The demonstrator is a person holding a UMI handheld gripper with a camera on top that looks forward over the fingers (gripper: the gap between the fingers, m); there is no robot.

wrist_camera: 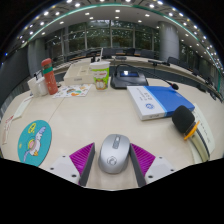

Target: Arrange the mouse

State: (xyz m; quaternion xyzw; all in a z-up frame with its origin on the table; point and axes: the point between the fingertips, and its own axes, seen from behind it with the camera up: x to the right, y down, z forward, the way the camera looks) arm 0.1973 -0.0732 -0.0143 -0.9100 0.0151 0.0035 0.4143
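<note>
One round teal mat [34, 141] off left on the table [95, 118]. One silver mouse [113, 153] resting between the gripper's [113, 160] spread fingers, narrow gaps either side. One white box [160, 101], one black headset [184, 122] further right.

Open-plan office: long desk [90, 120], laptop [127, 76], glass partitions [110, 40], ceiling lights [90, 10].

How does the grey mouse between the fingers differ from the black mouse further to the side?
The grey mouse is silver-grey and lies between the fingers of the gripper; the black mouse is dark and lies beyond them, near the white box. The grey mouse looks larger, being nearer the camera. It points straight ahead, while the black mouse is turned at an angle. Both rest on the same table.
</note>
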